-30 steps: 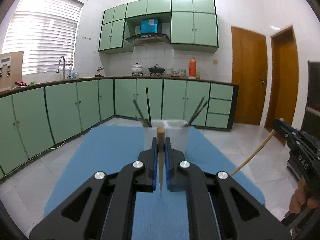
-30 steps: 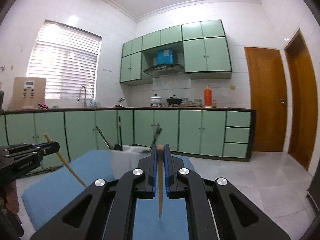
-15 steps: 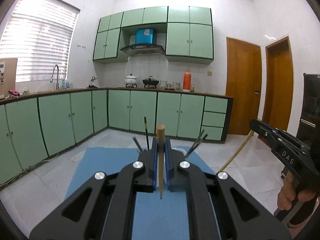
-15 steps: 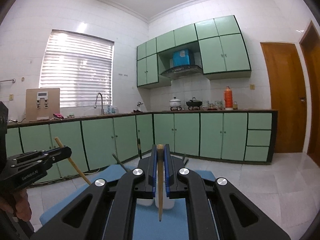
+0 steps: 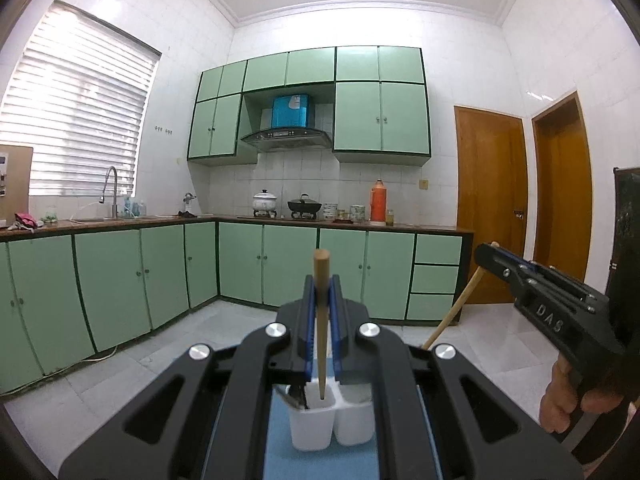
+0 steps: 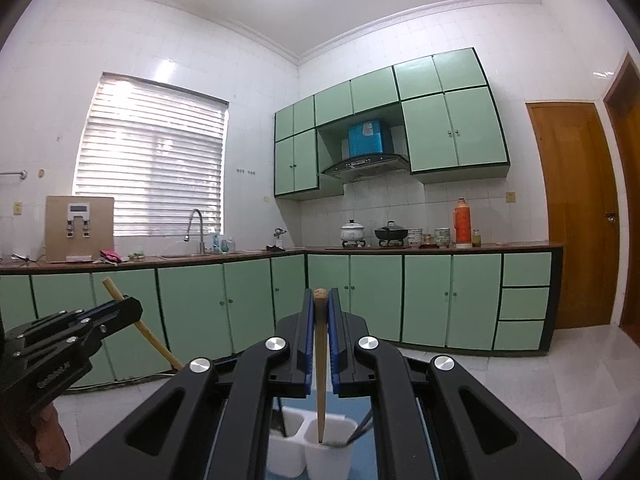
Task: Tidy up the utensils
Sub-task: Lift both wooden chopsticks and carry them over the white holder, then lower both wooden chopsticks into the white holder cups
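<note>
Chopsticks pinched upright, one in each gripper: left gripper (image 5: 321,312) clamped on left chopstick (image 5: 321,320), tip directly over white holder (image 5: 332,424) left compartment; right gripper (image 6: 320,332) clamped on right chopstick (image 6: 320,360), tip hanging over right compartment. Straight descent probably next.

white tiled walls (image 5: 560,60) | green cabinets (image 5: 380,116) | blinds (image 6: 152,160) | wooden doors (image 5: 488,208)

I am in a home kitchen. Mint-green cabinets (image 5: 280,268) line the walls at my twelve o'clock, under a range hood (image 5: 286,136). Pots (image 5: 265,202) sit on the stove, a sink tap (image 5: 110,188) stands at ten o'clock, and wooden doors (image 5: 490,208) stand at two.
</note>
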Demonstrator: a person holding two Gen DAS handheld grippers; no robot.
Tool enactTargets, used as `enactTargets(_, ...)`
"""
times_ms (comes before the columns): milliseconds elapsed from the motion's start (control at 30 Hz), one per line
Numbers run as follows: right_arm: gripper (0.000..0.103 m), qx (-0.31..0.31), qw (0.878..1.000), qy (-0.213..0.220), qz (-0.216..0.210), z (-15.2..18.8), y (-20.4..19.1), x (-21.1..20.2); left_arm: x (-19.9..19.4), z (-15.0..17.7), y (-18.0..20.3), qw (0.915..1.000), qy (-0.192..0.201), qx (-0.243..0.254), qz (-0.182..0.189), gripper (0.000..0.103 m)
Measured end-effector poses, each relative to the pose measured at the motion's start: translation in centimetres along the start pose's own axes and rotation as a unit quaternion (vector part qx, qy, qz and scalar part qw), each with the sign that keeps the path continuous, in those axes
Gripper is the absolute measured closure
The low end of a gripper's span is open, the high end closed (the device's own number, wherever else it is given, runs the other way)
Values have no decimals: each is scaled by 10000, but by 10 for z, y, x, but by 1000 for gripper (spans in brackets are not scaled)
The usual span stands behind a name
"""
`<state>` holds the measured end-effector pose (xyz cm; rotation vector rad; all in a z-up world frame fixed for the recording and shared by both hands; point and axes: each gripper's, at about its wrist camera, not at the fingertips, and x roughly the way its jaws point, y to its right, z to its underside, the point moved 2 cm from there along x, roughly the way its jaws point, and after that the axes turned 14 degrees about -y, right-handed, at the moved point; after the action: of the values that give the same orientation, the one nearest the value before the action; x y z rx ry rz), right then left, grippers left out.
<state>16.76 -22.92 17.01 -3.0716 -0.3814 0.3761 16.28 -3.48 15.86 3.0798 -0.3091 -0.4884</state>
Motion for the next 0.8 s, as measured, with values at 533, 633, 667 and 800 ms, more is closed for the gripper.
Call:
enactTargets(533, 96, 120, 9948, -981, 262, 29, 18, 134, 154, 16, -26, 9939, -1085, -130, -122, 97)
enactTargets(633, 96, 100, 9936, -1093, 281, 38, 18, 147, 169, 24, -32, 9923, -1219, -153, -144, 97)
enactTargets(667, 96, 107, 9932, -1124, 276, 40, 19, 152, 174, 27, -34, 9917, -1264, -169, -140, 97)
enactTargets(800, 96, 82, 9912, -1285, 293, 51, 17, 170, 187, 36, -38, 9897, -1411, -183, -138, 97)
